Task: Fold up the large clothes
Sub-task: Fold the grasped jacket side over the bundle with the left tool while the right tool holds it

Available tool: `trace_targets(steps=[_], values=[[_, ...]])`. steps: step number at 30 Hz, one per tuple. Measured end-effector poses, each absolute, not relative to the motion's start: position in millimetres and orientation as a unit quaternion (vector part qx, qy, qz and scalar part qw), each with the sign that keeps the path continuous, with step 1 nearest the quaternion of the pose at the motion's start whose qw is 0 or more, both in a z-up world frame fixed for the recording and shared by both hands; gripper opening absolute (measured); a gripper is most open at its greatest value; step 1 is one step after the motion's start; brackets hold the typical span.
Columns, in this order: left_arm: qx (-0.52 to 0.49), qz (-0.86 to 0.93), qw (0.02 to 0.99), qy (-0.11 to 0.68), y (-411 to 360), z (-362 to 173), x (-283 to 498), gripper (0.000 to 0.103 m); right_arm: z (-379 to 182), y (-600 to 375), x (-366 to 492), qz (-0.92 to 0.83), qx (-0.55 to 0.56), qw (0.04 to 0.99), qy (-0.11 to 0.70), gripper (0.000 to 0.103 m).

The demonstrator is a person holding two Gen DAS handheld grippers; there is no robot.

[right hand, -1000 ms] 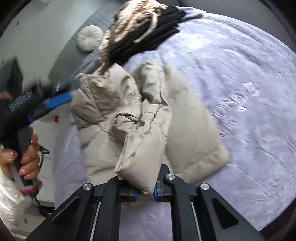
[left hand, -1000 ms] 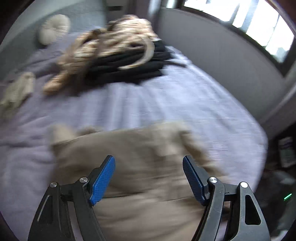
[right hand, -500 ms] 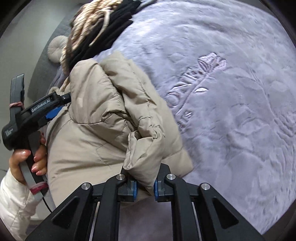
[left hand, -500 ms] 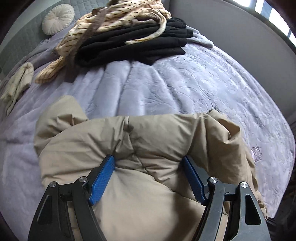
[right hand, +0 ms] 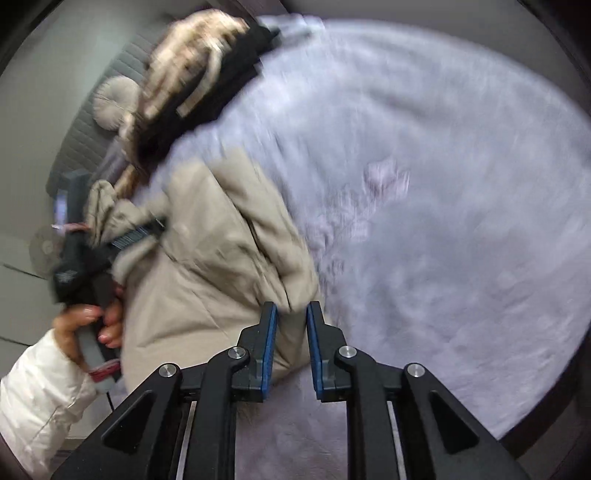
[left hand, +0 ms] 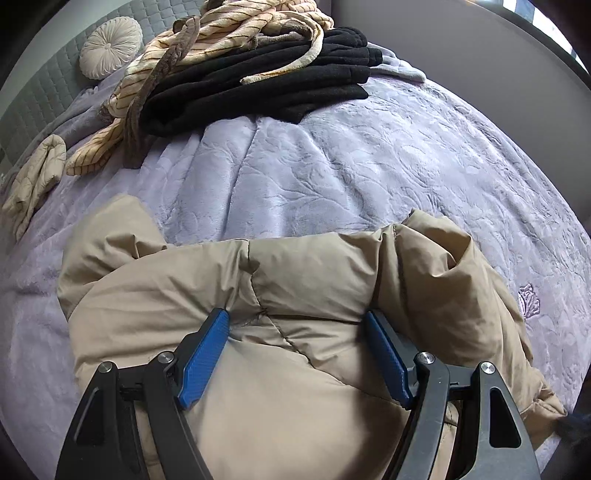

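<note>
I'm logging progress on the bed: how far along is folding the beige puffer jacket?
Done: the beige puffer jacket lies bunched on the lilac bedspread, a sleeve folded over its body.
In hand: the left gripper presses down on it, jaws wide; the right gripper has just been opening, the jacket's edge between its pads, unclamped.
Left: squaring the bundle; the striped cream and black clothes remain heaped.

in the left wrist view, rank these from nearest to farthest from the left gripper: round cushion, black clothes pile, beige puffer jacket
1. beige puffer jacket: right at the left gripper, bulging between its wide-set fingers.
2. black clothes pile: across the lavender blanket, upper middle, under a striped cream garment.
3. round cushion: farthest, upper left, against the quilted headboard.
</note>
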State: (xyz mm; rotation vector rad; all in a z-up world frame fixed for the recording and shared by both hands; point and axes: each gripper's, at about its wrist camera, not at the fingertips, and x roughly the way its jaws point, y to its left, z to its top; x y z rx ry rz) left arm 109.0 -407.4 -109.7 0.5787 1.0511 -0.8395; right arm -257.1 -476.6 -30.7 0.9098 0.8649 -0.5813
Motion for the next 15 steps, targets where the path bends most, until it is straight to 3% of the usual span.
trace_targets(steps=[6, 11, 15], values=[[0.270, -0.378, 0.746, 0.478, -406.4, -107.5, 107.8, 0.076, -18.0, -474.3, -210.7, -0.210, 0.365, 0.804, 0.420, 0.018], [0.258, -0.368, 0.751, 0.484, -397.7, -98.1, 111.2, 0.078, -74.1, -477.9, -179.2, -0.193, 0.347, 0.770, 0.500, 0.014], [0.251, -0.357, 0.758, 0.484, -386.8, -81.8, 106.0, 0.078, -101.0, -488.1, -179.6, -0.173, 0.375, 0.754, 0.511, 0.012]])
